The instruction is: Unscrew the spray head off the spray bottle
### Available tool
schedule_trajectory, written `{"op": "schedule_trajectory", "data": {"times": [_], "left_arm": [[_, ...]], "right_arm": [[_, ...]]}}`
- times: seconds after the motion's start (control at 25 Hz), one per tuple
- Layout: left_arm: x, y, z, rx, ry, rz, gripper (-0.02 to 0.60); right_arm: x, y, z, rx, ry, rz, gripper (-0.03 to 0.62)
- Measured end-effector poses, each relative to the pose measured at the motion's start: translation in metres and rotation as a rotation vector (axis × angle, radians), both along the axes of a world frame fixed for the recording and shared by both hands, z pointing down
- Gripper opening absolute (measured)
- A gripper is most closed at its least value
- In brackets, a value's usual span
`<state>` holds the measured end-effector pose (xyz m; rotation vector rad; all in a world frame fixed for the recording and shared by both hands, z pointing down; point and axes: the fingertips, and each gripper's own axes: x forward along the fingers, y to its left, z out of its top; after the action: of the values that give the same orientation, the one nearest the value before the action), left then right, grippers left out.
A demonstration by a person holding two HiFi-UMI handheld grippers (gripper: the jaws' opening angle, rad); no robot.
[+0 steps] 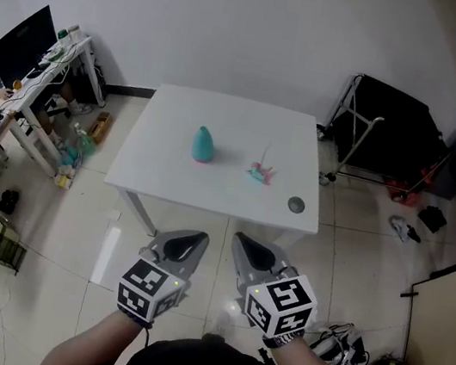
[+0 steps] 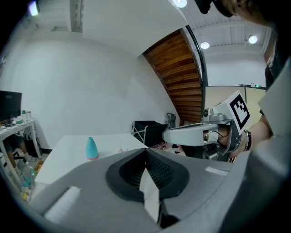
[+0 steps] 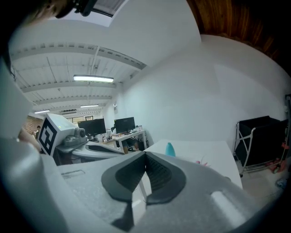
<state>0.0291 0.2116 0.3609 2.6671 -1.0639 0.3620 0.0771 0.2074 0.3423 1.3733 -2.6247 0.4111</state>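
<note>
While the left gripper (image 1: 190,240) and right gripper (image 1: 245,246) hang closed and empty at lower centre, the bottle (image 1: 204,144) stands mid-frame on the table (image 1: 178,116), spray head (image 1: 259,172) seemingly off beside it; next, reach in and confirm

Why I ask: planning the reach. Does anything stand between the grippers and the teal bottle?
Nothing visible does. The left gripper and right gripper, jaws together, hang short of the white table; only bare tabletop lies between its near edge and the teal spray bottle. A pink spray head and grey disc lie to its right.
</note>
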Motion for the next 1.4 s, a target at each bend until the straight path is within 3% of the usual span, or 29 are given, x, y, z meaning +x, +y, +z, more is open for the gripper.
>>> {"op": "schedule_trajectory", "data": {"times": [0.32,0.72,1.4], "left_arm": [[0.024,-0.023,0.005,0.008,-0.023,-0.038,0.017],[0.028,-0.039,0.011,-0.008,-0.016,-0.066,0.017],[0.007,-0.115,0.024,-0.023,0.011,0.027,0.017]], "right_arm": [[0.022,-0.023,0.005,-0.006,0.003,-0.043,-0.008],[0.026,-0.039,0.011,-0.021,0.015,-0.069,-0.008],[-0.001,-0.112,0.027,-0.060,0.085,0.007,-0.008]]}}
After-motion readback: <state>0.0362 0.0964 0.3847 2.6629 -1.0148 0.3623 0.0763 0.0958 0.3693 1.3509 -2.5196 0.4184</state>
